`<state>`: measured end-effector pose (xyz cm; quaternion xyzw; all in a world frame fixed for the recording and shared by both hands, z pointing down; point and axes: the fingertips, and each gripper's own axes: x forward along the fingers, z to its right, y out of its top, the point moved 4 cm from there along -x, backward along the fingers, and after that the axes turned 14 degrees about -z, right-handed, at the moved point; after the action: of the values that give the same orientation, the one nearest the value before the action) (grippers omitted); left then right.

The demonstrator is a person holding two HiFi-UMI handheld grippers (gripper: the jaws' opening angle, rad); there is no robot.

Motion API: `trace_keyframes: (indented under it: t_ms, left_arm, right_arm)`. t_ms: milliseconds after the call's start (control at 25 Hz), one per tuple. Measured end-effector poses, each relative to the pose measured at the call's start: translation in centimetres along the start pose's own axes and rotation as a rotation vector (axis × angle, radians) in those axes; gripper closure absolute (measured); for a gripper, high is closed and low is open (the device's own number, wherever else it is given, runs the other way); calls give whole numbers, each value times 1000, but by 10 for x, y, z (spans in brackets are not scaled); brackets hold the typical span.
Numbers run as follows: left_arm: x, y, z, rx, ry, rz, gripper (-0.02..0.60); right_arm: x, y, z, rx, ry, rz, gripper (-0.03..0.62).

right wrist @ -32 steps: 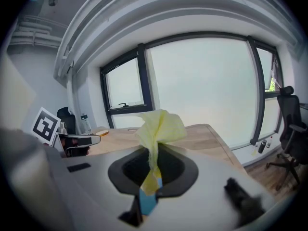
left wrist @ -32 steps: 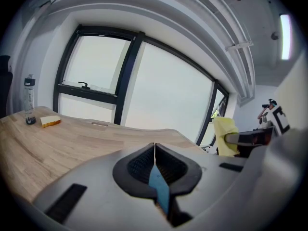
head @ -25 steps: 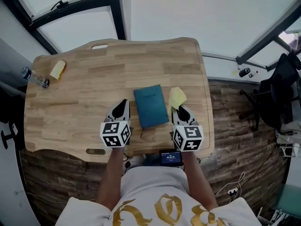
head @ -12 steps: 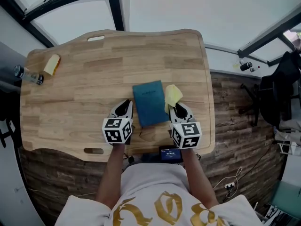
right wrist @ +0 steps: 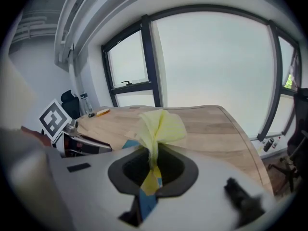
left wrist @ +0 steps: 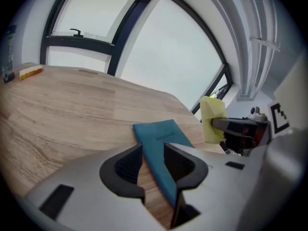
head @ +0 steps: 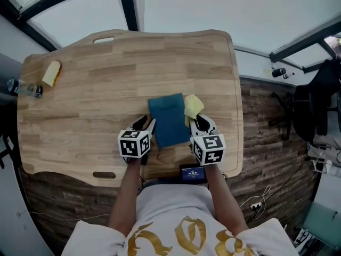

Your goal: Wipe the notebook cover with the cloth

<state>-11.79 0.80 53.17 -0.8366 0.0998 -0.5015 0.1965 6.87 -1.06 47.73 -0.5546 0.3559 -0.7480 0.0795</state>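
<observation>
Yellow cloth (right wrist: 159, 126) (pinched) in right tongs (right wrist: 152, 167)

The notebook (head: 168, 120) is teal, the cloth (head: 193, 105) yellow, the table (head: 96, 89) pale wood-grain.

One notebook (head: 169, 119); one cloth (head: 193, 105); one bottle (head: 21, 87)

Setting: office-type room, possibly a test space. Evidence:
- light wooden desk (head: 96, 79) with slot handles, set against tall dark-framed windows (right wrist: 211, 57)
- wood-plank floor (head: 261, 143)
- black swivel chair (head: 311, 105) well off the desk's right edge
- loose white cable (head: 256, 209) on the floor
- small lit screen (head: 193, 173) at the desk's near edge
</observation>
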Motion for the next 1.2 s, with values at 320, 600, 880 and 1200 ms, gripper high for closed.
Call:
trace_keyframes:
  t_ms: [320,600,880,1200]
  left_arm:
    - [22,-2,-8,-25,-20,-110,451]
    - [34,-2,-11,-35,-50,-158,452]
    - [36,1,-13,-40,-49,-194,480]
    - [37,0,-15,-93,-80,-210,495]
  right_arm:
    - [29,0,12,-10,0,-68,556]
    - [59,0,17,-23,15,-128,556]
    - [85,-16,21,-70,24,-216,556]
    - [94,-18,22,-45,54,-229,556]
